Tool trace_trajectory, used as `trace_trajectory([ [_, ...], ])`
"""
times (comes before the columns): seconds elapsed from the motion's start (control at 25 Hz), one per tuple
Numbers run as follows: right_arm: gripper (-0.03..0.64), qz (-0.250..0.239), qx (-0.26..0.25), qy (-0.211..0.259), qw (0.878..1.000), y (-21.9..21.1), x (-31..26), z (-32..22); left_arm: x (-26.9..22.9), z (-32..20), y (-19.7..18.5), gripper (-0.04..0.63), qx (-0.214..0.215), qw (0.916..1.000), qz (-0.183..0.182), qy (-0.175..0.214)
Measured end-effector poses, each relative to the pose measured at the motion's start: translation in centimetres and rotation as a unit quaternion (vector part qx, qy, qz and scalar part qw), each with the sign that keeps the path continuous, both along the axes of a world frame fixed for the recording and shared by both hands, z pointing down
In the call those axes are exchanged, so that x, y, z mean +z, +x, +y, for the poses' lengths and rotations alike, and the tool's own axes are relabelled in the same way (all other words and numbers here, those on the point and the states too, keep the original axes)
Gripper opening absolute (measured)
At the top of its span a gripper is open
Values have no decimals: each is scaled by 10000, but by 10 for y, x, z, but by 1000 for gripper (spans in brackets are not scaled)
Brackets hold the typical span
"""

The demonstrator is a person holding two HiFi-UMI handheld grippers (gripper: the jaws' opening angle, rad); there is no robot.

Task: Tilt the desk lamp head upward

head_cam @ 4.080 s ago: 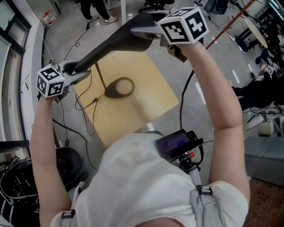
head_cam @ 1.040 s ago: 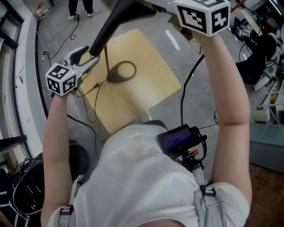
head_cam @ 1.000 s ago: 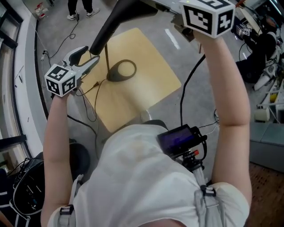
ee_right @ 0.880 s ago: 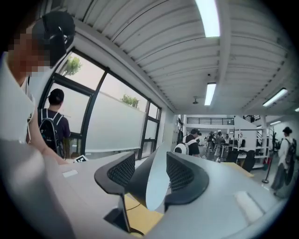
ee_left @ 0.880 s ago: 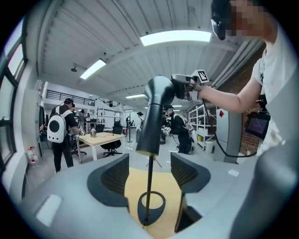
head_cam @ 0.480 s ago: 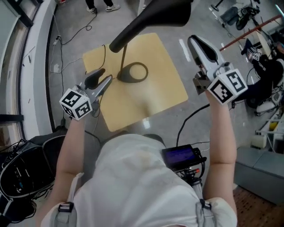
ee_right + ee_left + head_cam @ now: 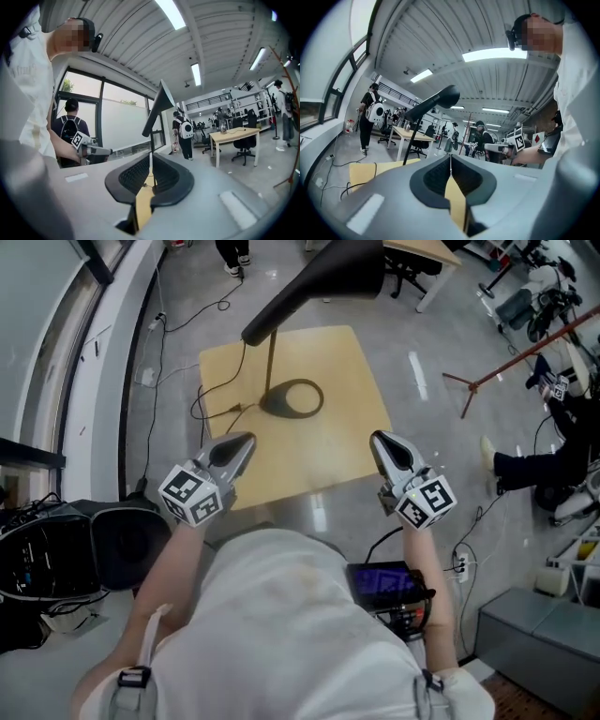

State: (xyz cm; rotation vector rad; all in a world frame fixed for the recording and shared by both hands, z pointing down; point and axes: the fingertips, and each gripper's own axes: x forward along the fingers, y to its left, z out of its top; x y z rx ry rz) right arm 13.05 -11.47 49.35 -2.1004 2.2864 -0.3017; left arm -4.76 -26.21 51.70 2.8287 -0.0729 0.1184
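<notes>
The black desk lamp stands on the yellow table [image 7: 347, 442], its ring base [image 7: 292, 397] near the far side and its thin pole [image 7: 272, 362] rising upright. Its long black head [image 7: 323, 273] slants up to the right, free of both grippers. My left gripper [image 7: 246, 442] hovers over the table's near left edge, shut and empty. My right gripper [image 7: 379, 441] hovers at the near right edge; its jaws have just been closing with nothing between them and now look shut. In the left gripper view the head [image 7: 436, 101] rises beyond the shut jaws [image 7: 450, 158]. The right gripper view shows the head [image 7: 158, 110] above its jaws [image 7: 151, 157].
A black cable [image 7: 211, 390] trails from the lamp over the table's left edge to the floor. A black bin [image 7: 127, 545] stands at the left. A wooden desk with chairs [image 7: 234, 138] and several people fill the room behind. A reddish stand [image 7: 506, 362] is at the right.
Both grippers have let go of the lamp, dropped toward the table's near edge and closed their jaws. The lamp head stays tilted upward on its own.
</notes>
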Motion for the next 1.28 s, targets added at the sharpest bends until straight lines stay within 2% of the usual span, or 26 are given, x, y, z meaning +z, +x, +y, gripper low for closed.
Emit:
trace_trajectory([
  [0.2,32,-48,-267,-87,9996,-30,22,23,0,31,-8,5,-62,9998,-46,180],
  [0.44,23,-572,-279,227,9977,-49,16,46,-1,81,-16,3,84,9990,-200,389],
  [0.76,23,-856,-367,391,9949,-80,18,93,13,144,-36,3,40,9987,-395,320],
  [0.92,23,-927,-336,448,9941,-88,21,105,12,164,-35,3,154,9983,-390,410],
  [1.12,23,-945,-257,631,9932,-96,9,98,4,160,-45,3,107,9981,-325,515],
  [1.28,23,-921,-293,819,9919,-102,1,127,2,194,-55,3,17,9976,-327,618],
])
